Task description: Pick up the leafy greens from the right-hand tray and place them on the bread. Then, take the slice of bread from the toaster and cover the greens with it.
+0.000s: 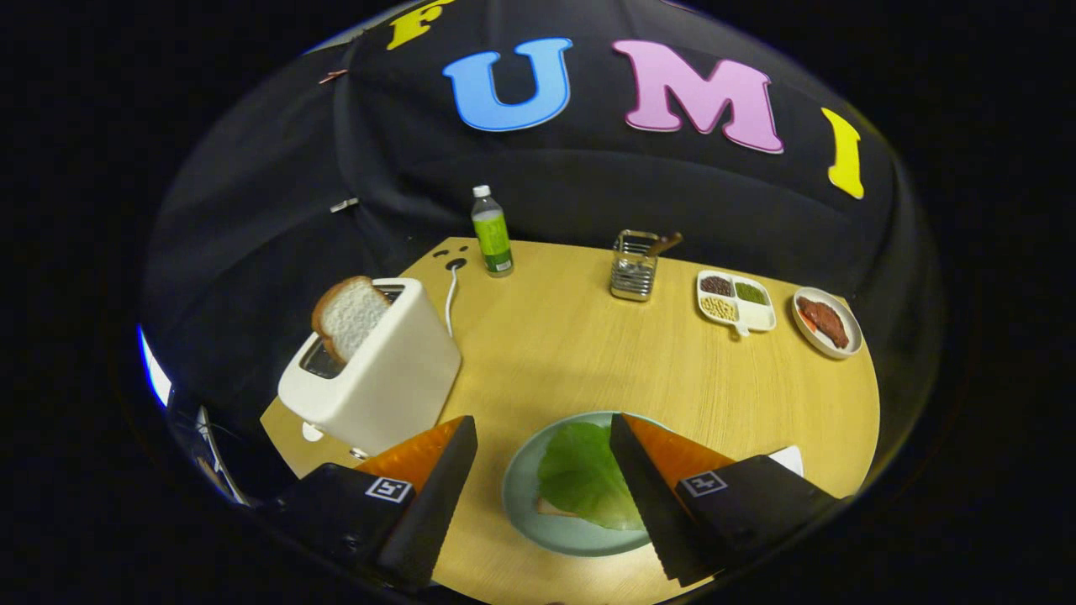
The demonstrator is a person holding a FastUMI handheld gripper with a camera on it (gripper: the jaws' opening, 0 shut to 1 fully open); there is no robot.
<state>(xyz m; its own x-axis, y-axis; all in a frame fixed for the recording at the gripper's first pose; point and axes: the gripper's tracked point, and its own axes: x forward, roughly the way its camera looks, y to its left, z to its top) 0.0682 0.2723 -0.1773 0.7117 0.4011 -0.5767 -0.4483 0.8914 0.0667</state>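
The gripper (542, 458) stands wide open with nothing held, its two fingers spread to either side of the pale green round plate (525, 512) at the near edge of the round wooden table (572, 353). On that plate lies the bright green lettuce leaf (580, 479), spread over a slice of bread whose pale crust corner (551, 507) peeps out at the leaf's near left. The right finger covers part of the leaf's right side; whether it touches the leaf I cannot tell.

By the look of things the greens are already set on the bread, so the step in hand is the second one. The slice of white bread with a brown crust (349, 315) stands tilted in the slot of the cream-white box-shaped toaster (378, 370), to the left of the plate and a little farther off, with its upper half proud of the slot.

That slice will likely be light, dry and somewhat stiff if toasted, yet crumbly, and a hard squeeze could dent or break it. The sensible hold is across its two flat faces on the exposed upper part, near the crust, lifting straight along the slot so it does not catch.

Far across the table stand a clear plastic bottle with a green label (492, 231), a wire-mesh metal holder (635, 267), a white divided dish of beans (734, 301) and a small white plate of reddish meat (827, 322).
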